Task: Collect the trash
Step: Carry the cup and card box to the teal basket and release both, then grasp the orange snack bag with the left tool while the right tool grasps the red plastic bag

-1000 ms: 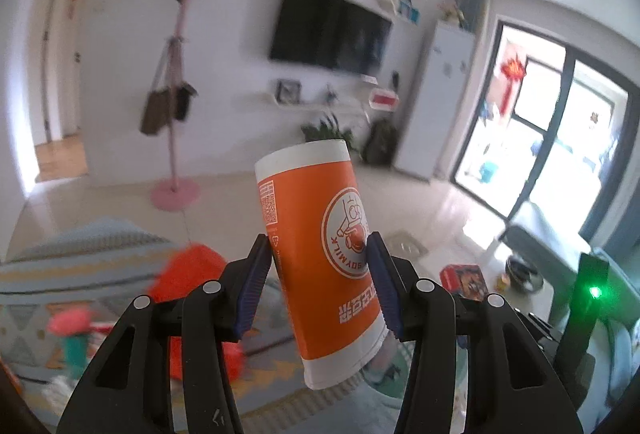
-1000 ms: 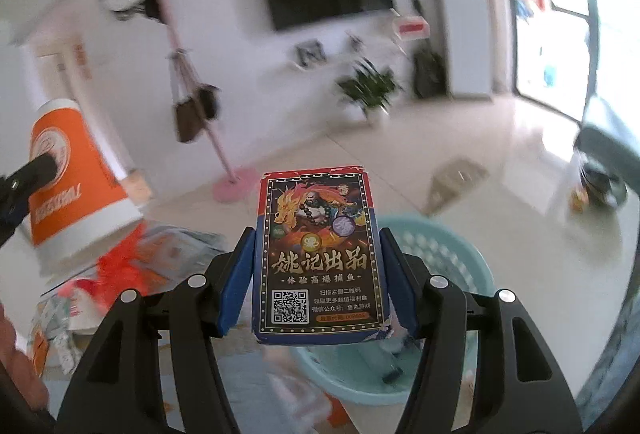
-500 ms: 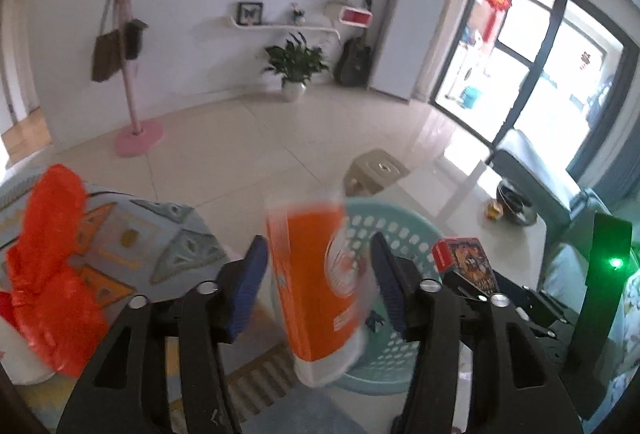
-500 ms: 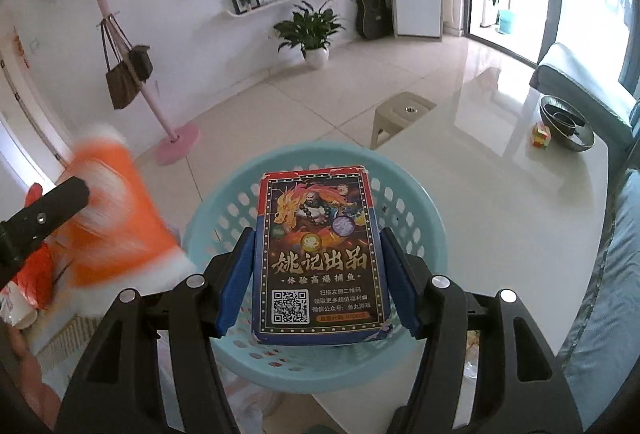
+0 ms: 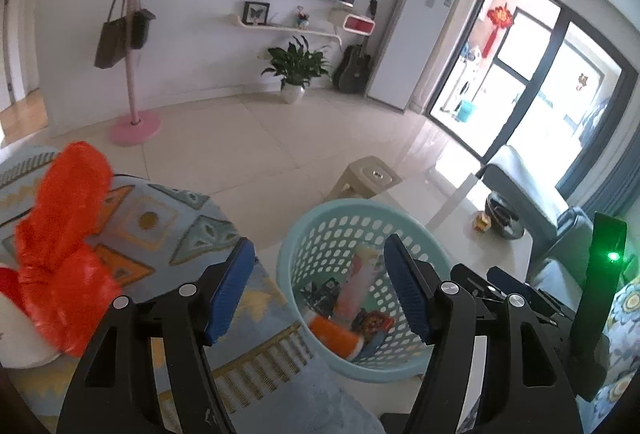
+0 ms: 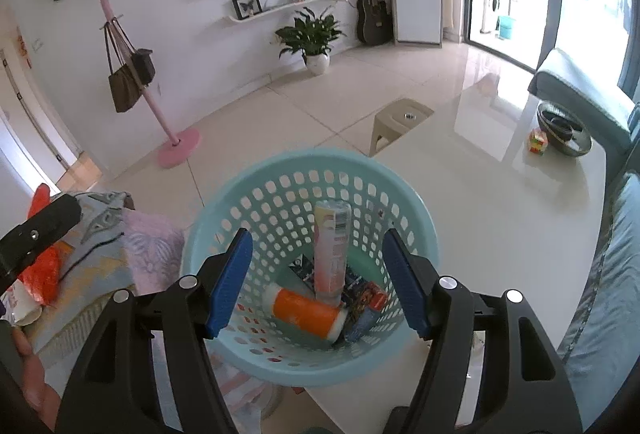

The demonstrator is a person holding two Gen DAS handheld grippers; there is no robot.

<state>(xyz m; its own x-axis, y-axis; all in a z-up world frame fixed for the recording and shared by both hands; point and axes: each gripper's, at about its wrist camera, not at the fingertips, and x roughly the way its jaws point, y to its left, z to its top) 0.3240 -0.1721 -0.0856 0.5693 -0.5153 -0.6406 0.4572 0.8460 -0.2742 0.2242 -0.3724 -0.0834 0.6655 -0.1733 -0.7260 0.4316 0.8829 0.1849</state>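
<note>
Dropped orange cup (image 6: 306, 310) and card box (image 6: 366, 308), seemingly, lie in basket (image 6: 224, 226); jaws now apart.

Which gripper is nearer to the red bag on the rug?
Left. The left gripper is beside the red bag, between bag and basket. The right gripper is over the basket, farther away.

We count one pale blue basket (image 6: 224, 218) holding one orange cup (image 6: 306, 312), one tall pink tube (image 6: 330, 250) and one printed card box (image 6: 366, 308), plus one red plastic bag (image 5: 60, 234) and two grippers.
</note>
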